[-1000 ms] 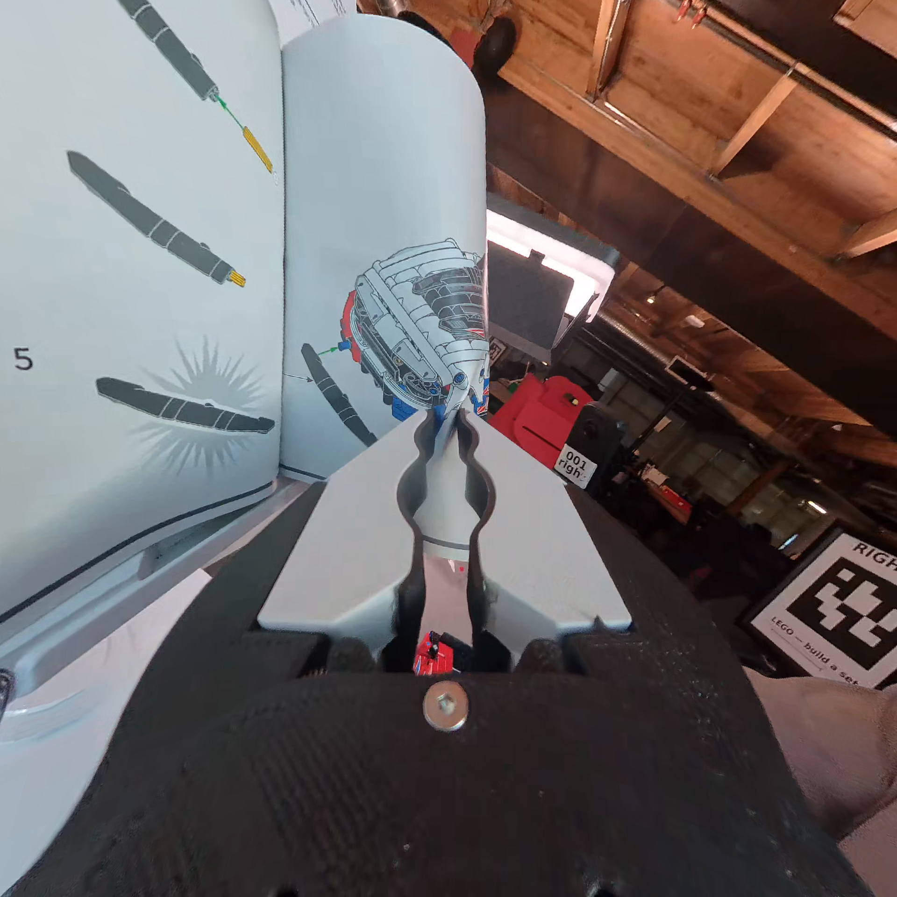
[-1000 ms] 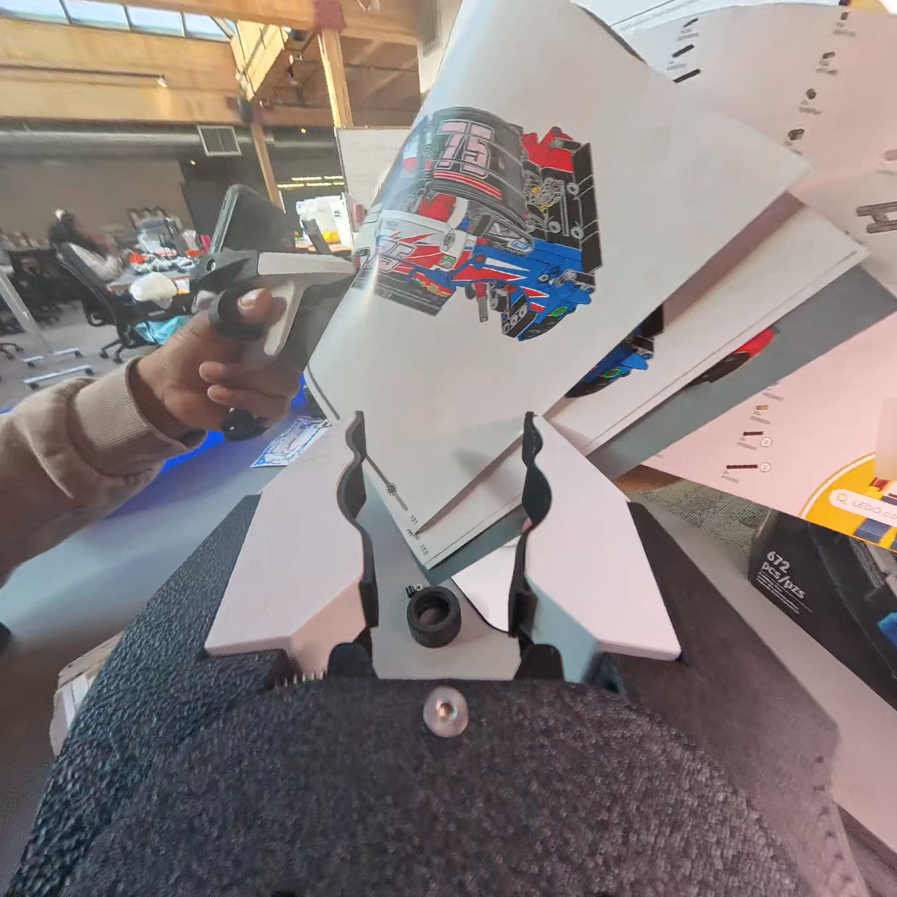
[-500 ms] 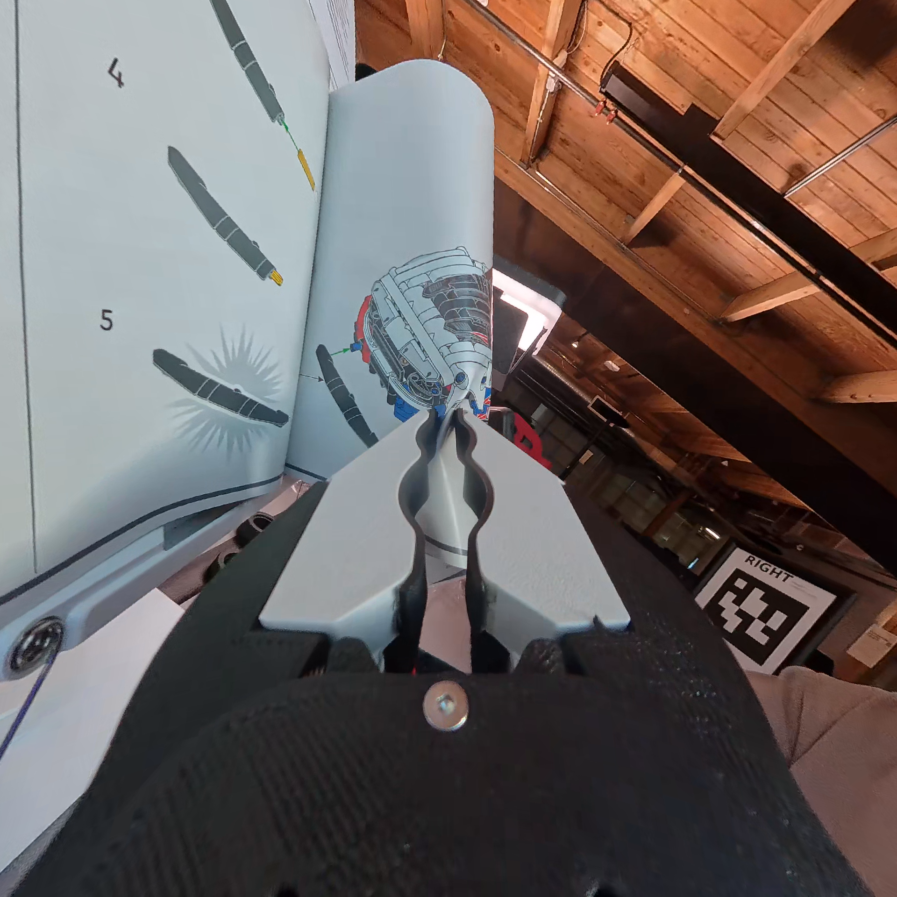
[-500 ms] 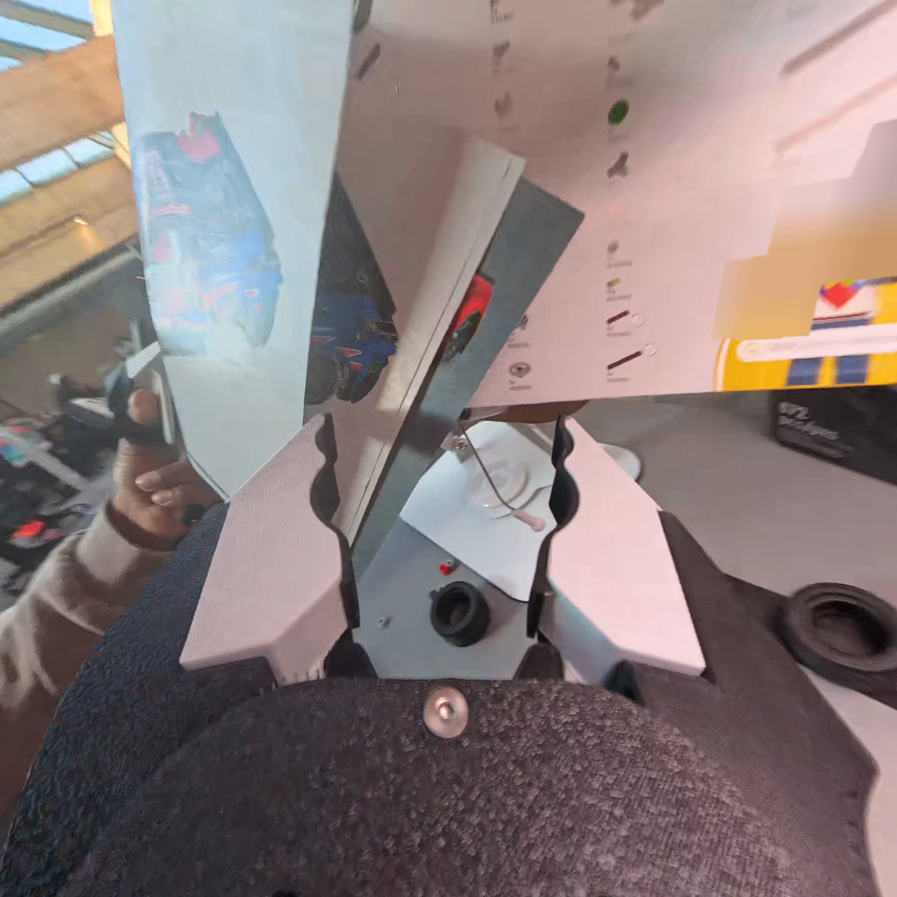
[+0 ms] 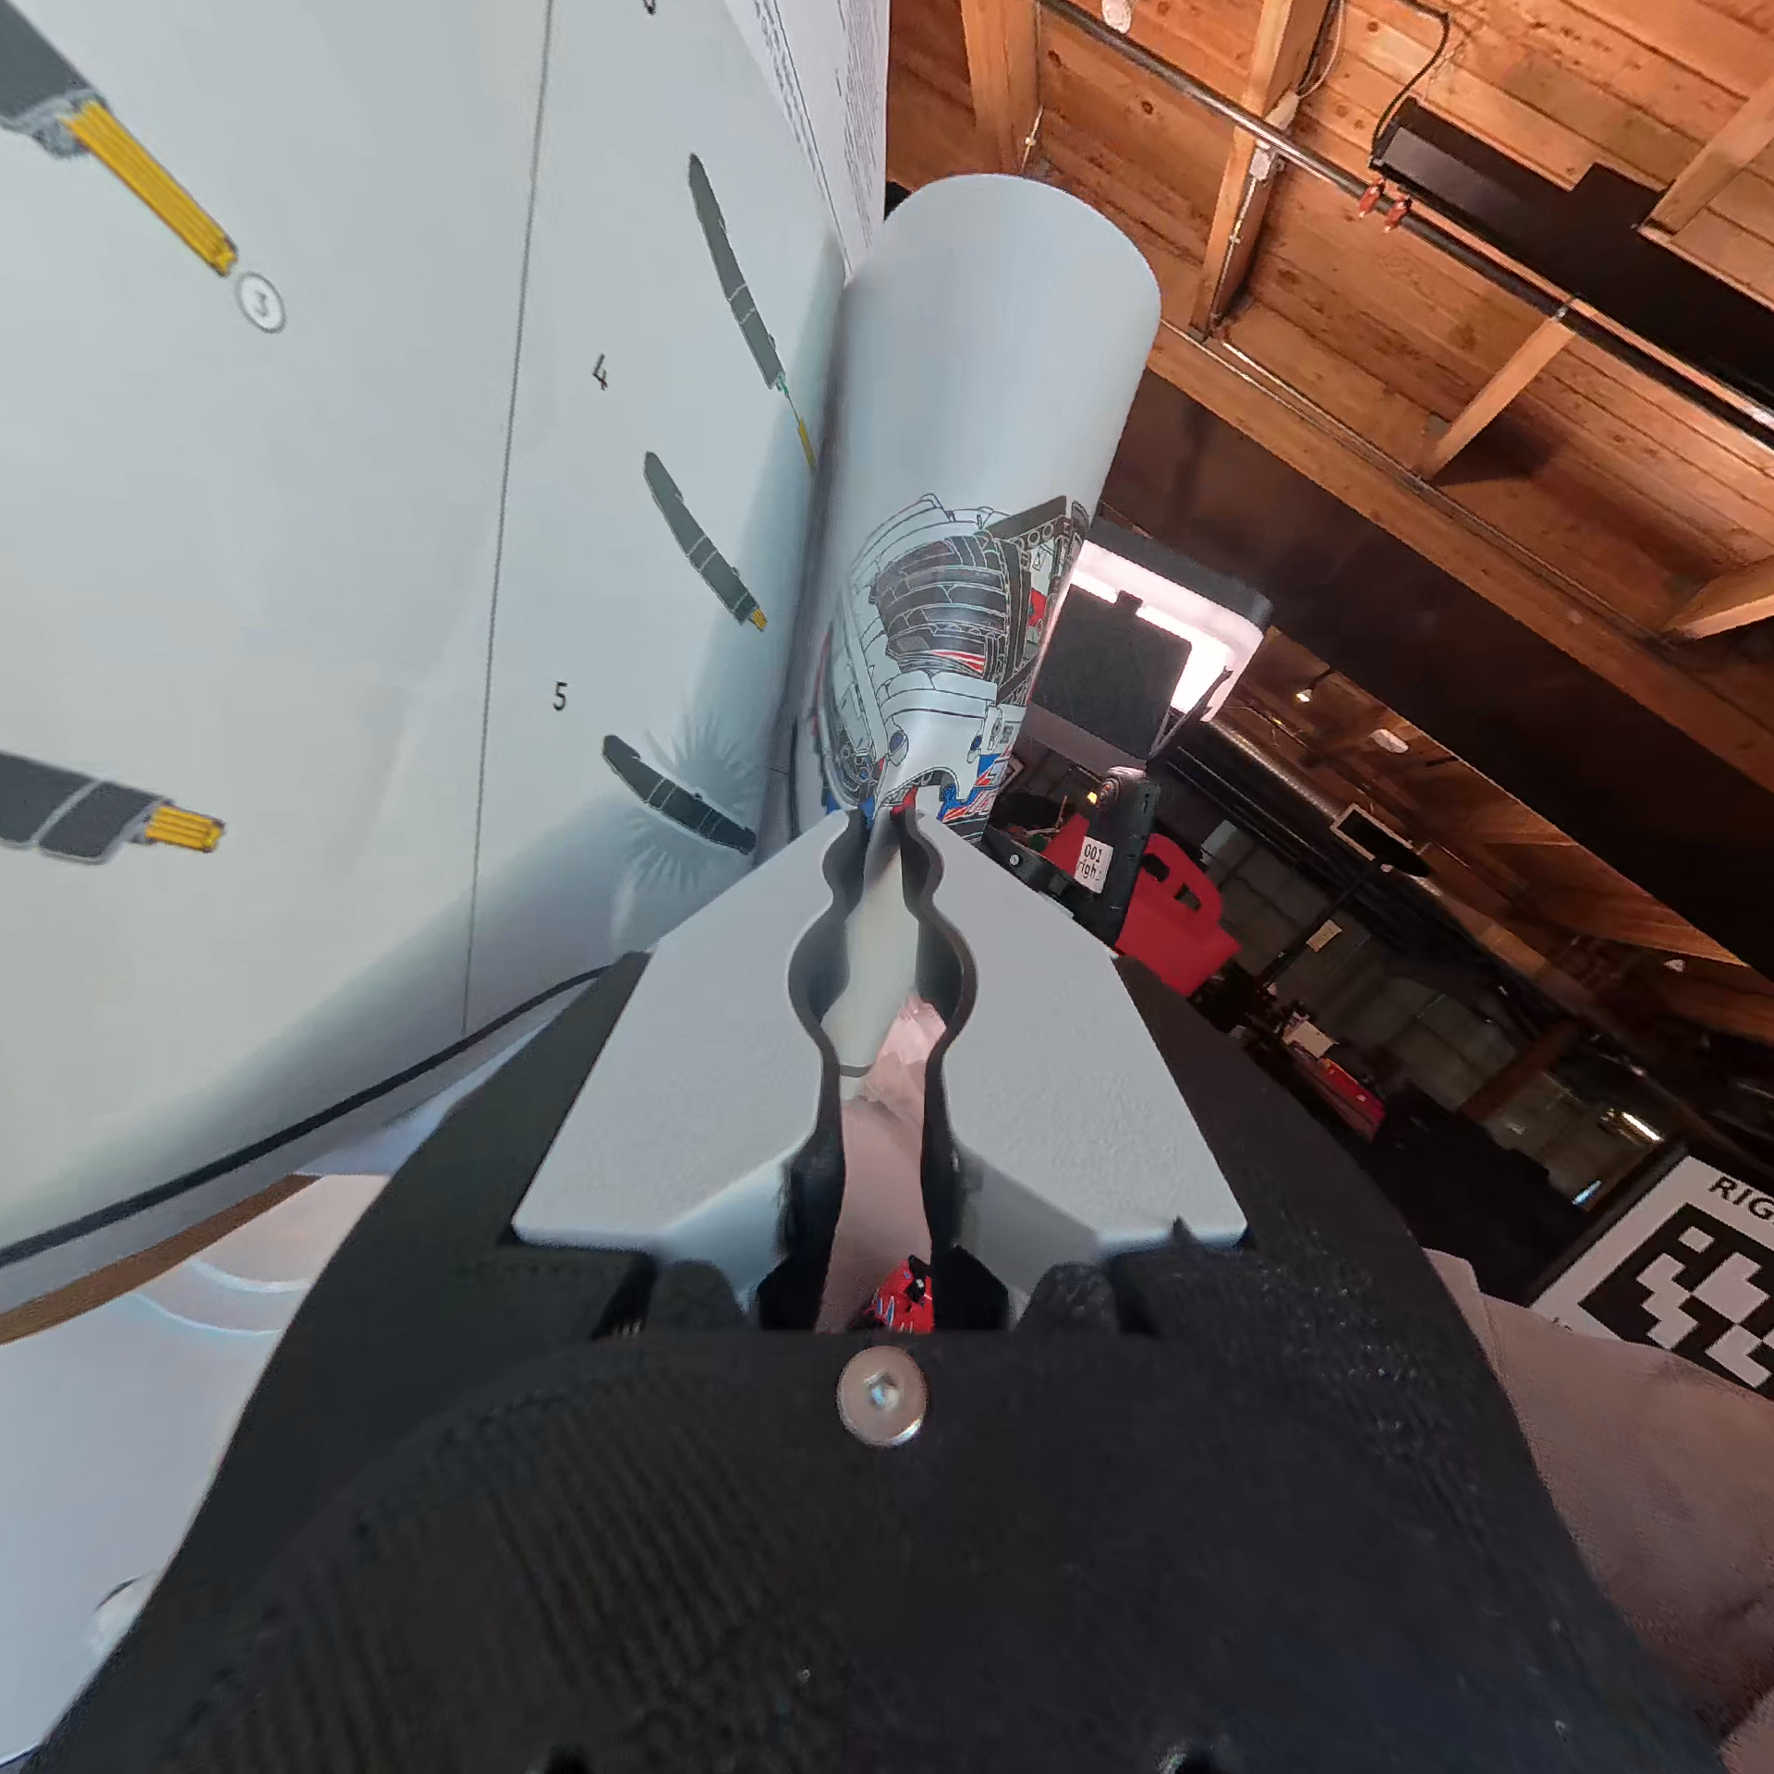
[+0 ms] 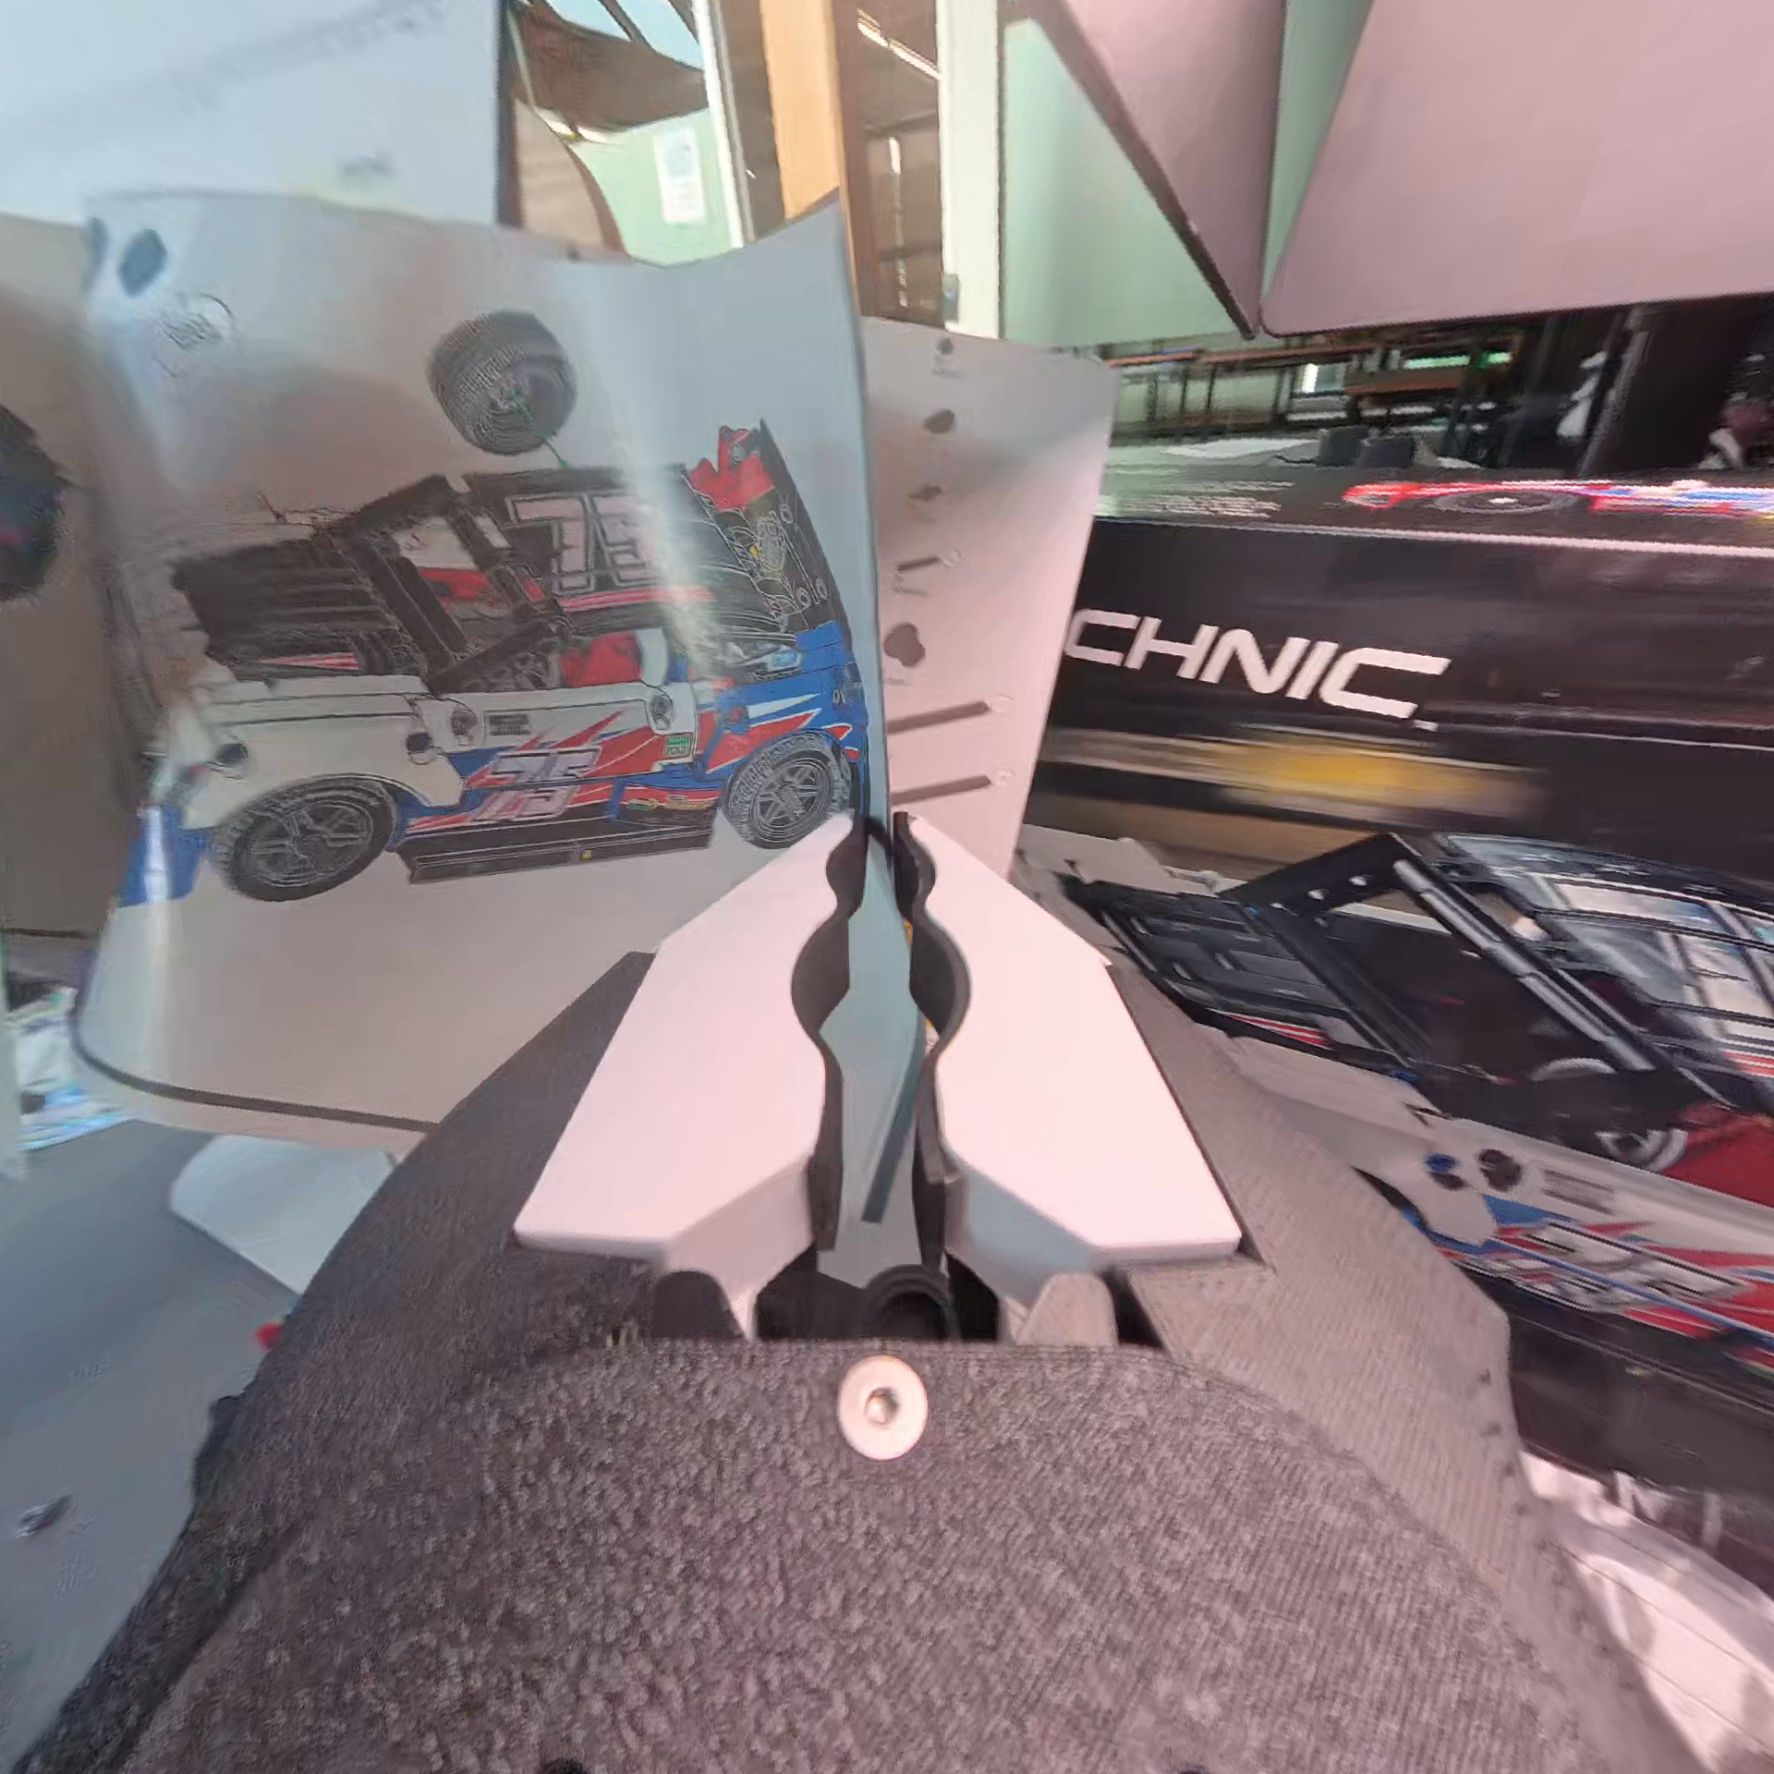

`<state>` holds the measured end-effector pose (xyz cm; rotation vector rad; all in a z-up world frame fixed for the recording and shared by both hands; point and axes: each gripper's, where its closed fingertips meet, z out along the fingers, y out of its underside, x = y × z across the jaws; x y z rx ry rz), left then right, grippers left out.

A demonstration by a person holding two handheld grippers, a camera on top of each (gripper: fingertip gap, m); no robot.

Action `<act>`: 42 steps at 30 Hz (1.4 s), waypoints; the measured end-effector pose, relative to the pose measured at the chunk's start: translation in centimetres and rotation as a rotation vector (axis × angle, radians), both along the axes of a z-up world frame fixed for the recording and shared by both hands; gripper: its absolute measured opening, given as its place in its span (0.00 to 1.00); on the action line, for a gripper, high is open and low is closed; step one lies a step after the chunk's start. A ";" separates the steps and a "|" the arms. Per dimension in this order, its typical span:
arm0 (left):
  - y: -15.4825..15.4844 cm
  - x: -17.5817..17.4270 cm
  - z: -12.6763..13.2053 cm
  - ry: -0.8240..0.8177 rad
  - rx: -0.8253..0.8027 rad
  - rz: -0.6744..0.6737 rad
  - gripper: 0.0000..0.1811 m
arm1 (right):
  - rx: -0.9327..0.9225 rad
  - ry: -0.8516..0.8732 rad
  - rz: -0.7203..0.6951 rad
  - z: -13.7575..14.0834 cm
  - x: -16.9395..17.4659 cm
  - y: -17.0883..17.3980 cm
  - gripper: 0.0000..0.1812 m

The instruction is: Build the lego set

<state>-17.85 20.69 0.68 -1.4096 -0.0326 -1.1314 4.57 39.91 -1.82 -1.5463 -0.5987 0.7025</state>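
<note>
Two grippers are each pinching a page of the instruction book [image 6: 499, 672]: the left gripper [image 5: 878, 821] is squeezing a curled page [image 5: 970, 461], and the right gripper [image 6: 878, 826] is squeezing the page edge beside the car picture. Near on the right, the lego box [image 6: 1421, 730] is sitting, a bit blurry. If both pull apart too hard, I think the thin paper could rip.

the left wrist view looked steeply upward along its fingers, very near the instruction booklet [image 5: 403, 538] filling the frame's left, wooden ceiling [image 5: 1440, 317] at upper right. the right wrist view faced roughly level, close to the same booklet [image 6: 461, 672] at centre left, the set's box [image 6: 1421, 816] at right.
</note>
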 end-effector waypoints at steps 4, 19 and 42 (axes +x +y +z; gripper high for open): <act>0.2 -0.2 -0.2 -0.066 -0.021 0.014 0.02 | 0.087 -0.153 -0.166 -1.7 2.0 1.0 0.03; 0.5 -1.6 -1.1 -0.128 -0.004 0.013 0.03 | 0.040 -0.045 0.563 0.7 -10.6 -17.1 0.20; -5.2 3.3 -0.5 0.996 0.163 0.588 0.31 | 0.137 -0.151 0.443 6.3 -20.1 -23.6 0.00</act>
